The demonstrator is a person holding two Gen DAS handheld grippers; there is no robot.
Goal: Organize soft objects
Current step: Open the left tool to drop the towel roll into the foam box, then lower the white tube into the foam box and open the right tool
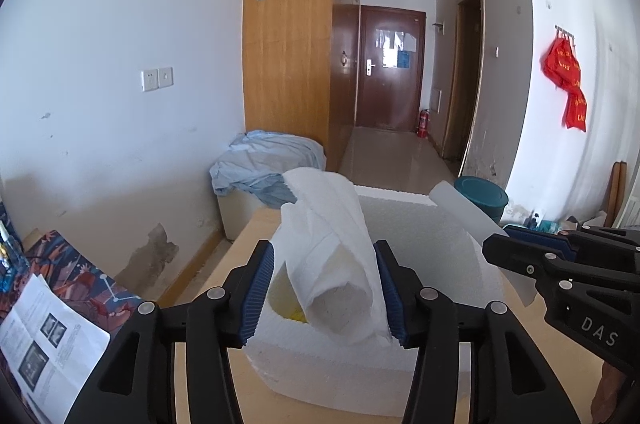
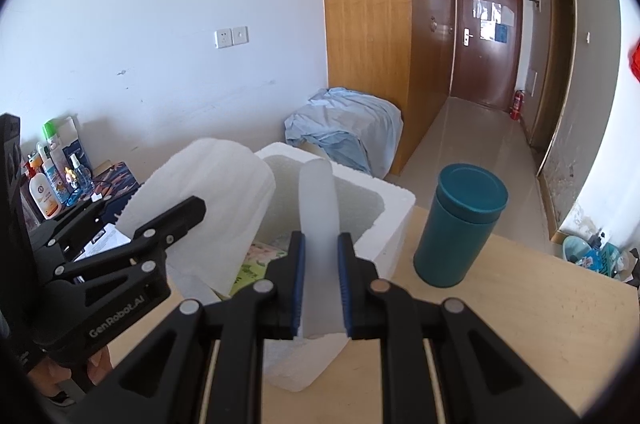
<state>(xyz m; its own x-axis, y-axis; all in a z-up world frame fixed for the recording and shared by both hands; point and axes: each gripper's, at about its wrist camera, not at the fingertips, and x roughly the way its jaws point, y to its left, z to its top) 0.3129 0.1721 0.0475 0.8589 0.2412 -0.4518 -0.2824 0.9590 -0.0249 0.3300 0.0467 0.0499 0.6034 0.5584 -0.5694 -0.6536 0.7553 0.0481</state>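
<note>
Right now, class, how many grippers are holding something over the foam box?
2. The left gripper has the white roll between its pads; the right gripper is shut on the foam sheet. Both hang above the box.

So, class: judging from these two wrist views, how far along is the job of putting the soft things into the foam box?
Done: some flat packets already lie inside the foam box. In hand: the left gripper has the rolled white towel between its pads over the box, and the right gripper is shut on a translucent white strip. Left: both still have to be set down inside.
</note>
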